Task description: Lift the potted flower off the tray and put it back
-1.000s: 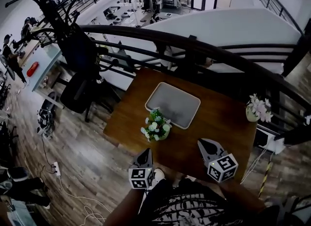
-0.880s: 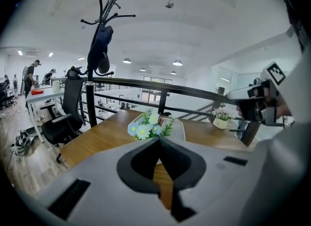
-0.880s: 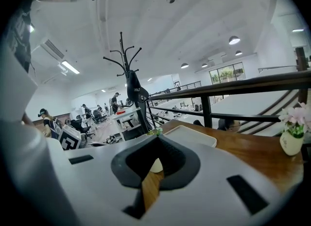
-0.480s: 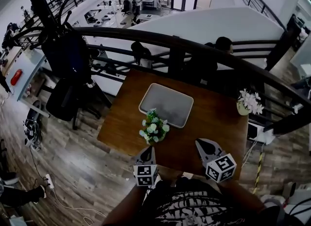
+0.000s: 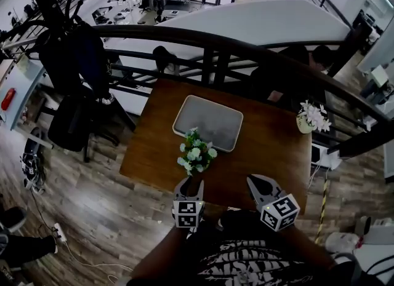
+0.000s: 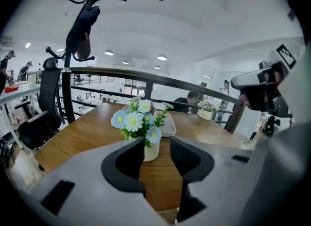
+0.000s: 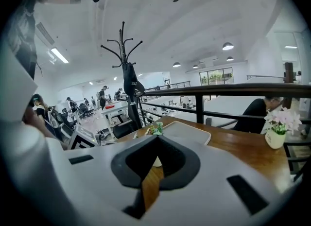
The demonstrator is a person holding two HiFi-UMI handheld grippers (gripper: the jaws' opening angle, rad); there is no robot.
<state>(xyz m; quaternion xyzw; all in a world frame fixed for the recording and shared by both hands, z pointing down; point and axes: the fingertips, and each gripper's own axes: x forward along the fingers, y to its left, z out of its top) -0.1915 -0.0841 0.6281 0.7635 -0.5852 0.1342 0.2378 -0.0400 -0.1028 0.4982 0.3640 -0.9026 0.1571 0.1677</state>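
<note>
The potted flower (image 5: 196, 154), pale blooms in a small cream pot (image 6: 151, 151), stands on the brown table just in front of the grey tray (image 5: 208, 122), not on it. My left gripper (image 5: 189, 183) is right behind it and pointing at it. Its jaws have just been opening and stand a little apart, with the pot ahead of the tips and nothing between them (image 6: 156, 145). My right gripper (image 5: 259, 186) hovers over the table's near edge to the right, with its jaw tips meeting and empty (image 7: 156, 139). From there the flower (image 7: 156, 129) and tray (image 7: 188, 131) lie ahead.
A second pot of pale flowers (image 5: 309, 119) stands at the table's right edge. A dark railing (image 5: 246, 51) runs along the far side of the table, with seated people beyond it. A coat rack (image 5: 61, 39) and an office chair (image 5: 74, 122) stand at the left.
My left gripper has come forward to just behind the flower, and its jaws have parted. The right gripper has shifted slightly. The flower and tray have stayed put.
</note>
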